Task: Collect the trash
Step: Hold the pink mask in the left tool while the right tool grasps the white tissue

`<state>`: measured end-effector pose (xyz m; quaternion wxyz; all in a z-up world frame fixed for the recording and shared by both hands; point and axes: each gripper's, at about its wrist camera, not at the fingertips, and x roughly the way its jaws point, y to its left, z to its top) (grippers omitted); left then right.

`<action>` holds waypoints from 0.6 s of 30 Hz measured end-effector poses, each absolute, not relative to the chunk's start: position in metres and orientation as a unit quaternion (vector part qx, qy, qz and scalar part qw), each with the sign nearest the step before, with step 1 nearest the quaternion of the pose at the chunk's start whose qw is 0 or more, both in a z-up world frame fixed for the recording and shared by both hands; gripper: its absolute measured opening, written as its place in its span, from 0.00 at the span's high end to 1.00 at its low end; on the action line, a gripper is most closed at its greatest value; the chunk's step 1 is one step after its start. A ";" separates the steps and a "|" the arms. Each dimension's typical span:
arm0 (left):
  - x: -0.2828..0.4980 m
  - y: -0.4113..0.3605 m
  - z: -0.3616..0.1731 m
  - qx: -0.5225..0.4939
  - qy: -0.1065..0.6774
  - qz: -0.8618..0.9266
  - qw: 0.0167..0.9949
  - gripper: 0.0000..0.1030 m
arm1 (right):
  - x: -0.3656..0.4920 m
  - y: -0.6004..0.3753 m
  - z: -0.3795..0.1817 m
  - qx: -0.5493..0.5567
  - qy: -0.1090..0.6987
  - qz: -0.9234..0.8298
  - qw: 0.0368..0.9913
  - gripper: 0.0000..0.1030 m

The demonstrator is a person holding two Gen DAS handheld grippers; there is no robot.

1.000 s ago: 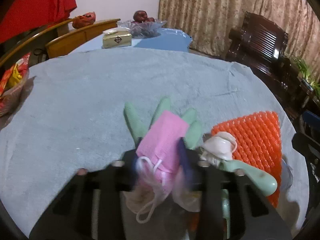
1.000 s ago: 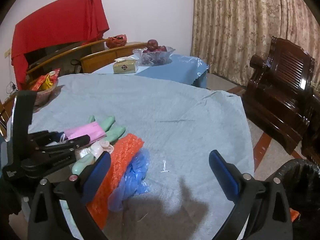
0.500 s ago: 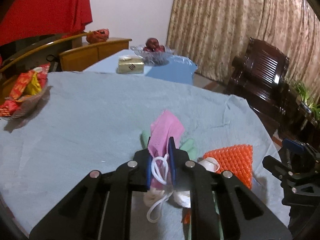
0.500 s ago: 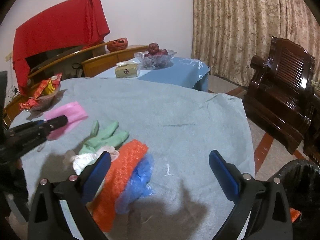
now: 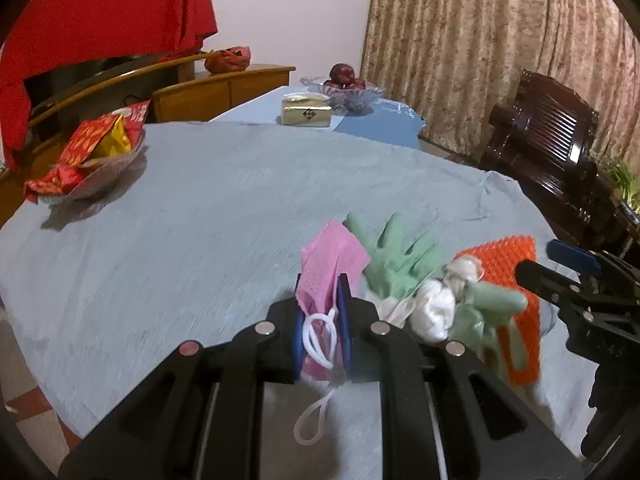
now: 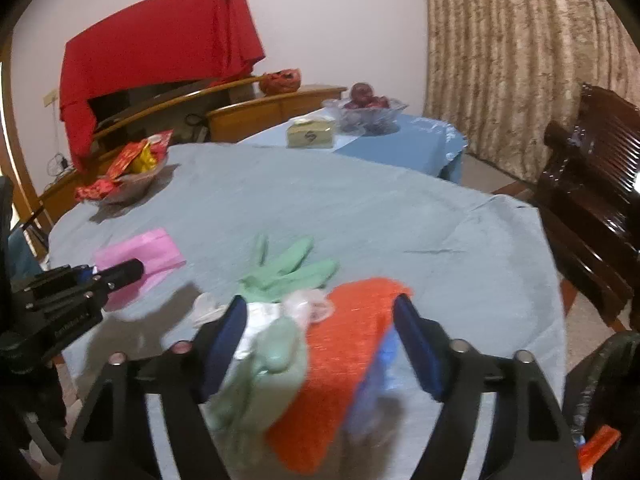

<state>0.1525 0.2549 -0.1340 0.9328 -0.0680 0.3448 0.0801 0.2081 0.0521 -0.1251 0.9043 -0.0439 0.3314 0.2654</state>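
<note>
The pink face mask (image 5: 329,276) is pinched between the closed fingers of the left gripper (image 5: 322,320), its white ear loop (image 5: 316,368) dangling below the pads. Compared with a second ago, when it was gripped low among the pile, it is now carried up and off to the left, clear of the green rubber gloves (image 5: 396,260) — so the first piece of trash is judged secured and ready for the bin. In that same interval the right gripper (image 6: 324,344) has been brought from a spot well to the right of the pile to directly over it. Its jaws are spread wide and nothing is held.

Between and just beyond its blue pads are seen the orange bubble-wrap sheet (image 6: 344,344), a second green glove (image 6: 272,364), crumpled white tissue (image 6: 260,316) and a scrap of blue plastic (image 6: 384,360), all heaped together on the grey tablecloth (image 6: 360,208). The orange sheet is centred in the opening — probably the next thing to be grasped. A black bin bag (image 6: 600,372) is glimpsed at the right edge, below table level, near the right gripper.
</note>
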 end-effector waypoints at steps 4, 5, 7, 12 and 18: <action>0.144 0.266 -0.140 -0.071 0.349 0.086 0.931 0.87 | 0.204 0.074 -0.132 -0.052 0.340 0.288 0.894 0.48; 0.142 0.268 -0.142 -0.070 0.350 0.088 0.930 0.87 | 0.203 0.080 -0.134 -0.053 0.343 0.294 0.890 0.49; 0.141 0.273 -0.144 -0.073 0.352 0.089 0.929 0.87 | 0.200 0.090 -0.139 -0.057 0.347 0.302 0.886 0.51; 0.140 0.278 -0.149 -0.077 0.355 0.089 0.928 0.87 | 0.200 0.105 -0.152 -0.069 0.354 0.300 0.883 0.51; 0.142 0.276 -0.152 -0.081 0.354 0.084 0.928 0.87 | 0.201 0.117 -0.168 -0.111 0.348 0.293 0.884 0.51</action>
